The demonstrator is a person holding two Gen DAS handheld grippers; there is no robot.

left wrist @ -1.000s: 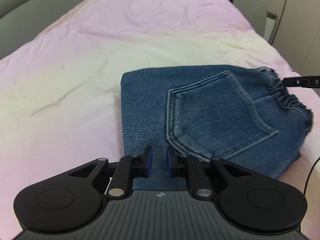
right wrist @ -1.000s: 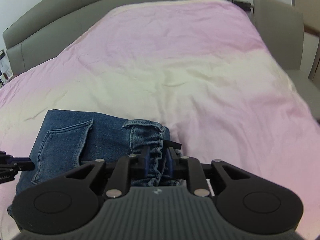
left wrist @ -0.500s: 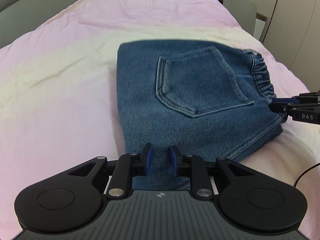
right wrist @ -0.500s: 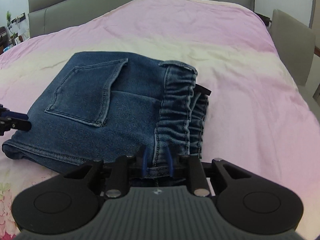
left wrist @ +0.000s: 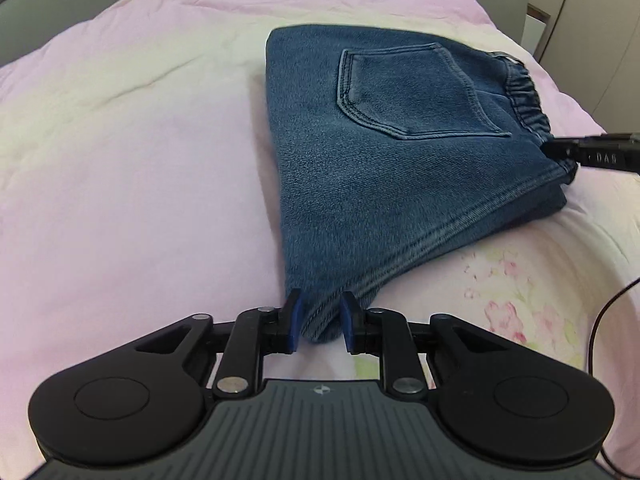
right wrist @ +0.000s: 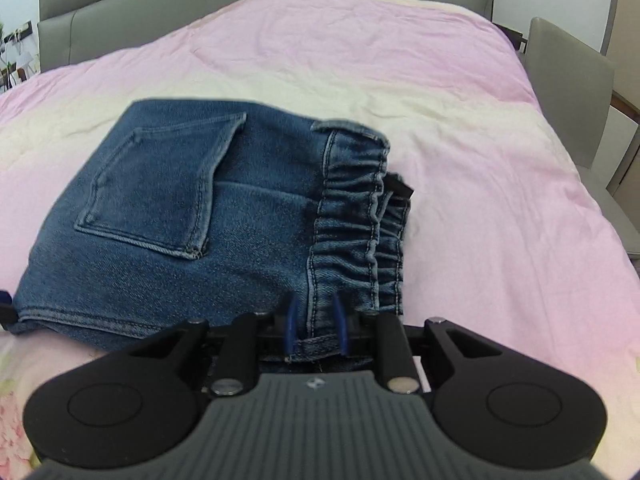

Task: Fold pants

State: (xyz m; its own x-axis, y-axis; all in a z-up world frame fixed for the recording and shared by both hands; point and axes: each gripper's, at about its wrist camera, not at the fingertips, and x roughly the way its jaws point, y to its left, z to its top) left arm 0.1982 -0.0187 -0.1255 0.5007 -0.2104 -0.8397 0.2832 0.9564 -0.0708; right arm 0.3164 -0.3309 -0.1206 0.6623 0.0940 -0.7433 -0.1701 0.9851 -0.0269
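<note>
Denim pants (left wrist: 384, 168) lie as a compact folded bundle on the pink bedsheet (left wrist: 132, 152), filling centre to upper right of the left wrist view and the centre-left of the right wrist view. Back pocket (right wrist: 160, 196) faces up, elastic waistband (right wrist: 352, 224) runs down the right edge of the bundle in the right wrist view. Several layers are stacked, edges roughly aligned, and a small black tag sticks out just beside the waistband.

Left gripper (left wrist: 319, 322): low centre of its frame, jaws part-open around the near folded corner of the denim. A thin gap shows at each blue pad, so it looks released, not pinched.

Right gripper (right wrist: 313, 326): low centre of its frame, jaws opening, the lower end of the waistband between them. Pads seem just clear of the fabric; slight blur, so contact is hard to rule out. Its tip also shows at the right edge of the left wrist view, at the waistband.

Progress, as a judgement: the folds look done and the bundle set down flat. What is left seems small, namely letting go fully and backing both grippers off. A tidy-up of the waistband edge is possible, since its two layers sit slightly offset. Grey headboard (right wrist: 256, 4) in the upper frame, chair (right wrist: 568, 92) at the right.
</note>
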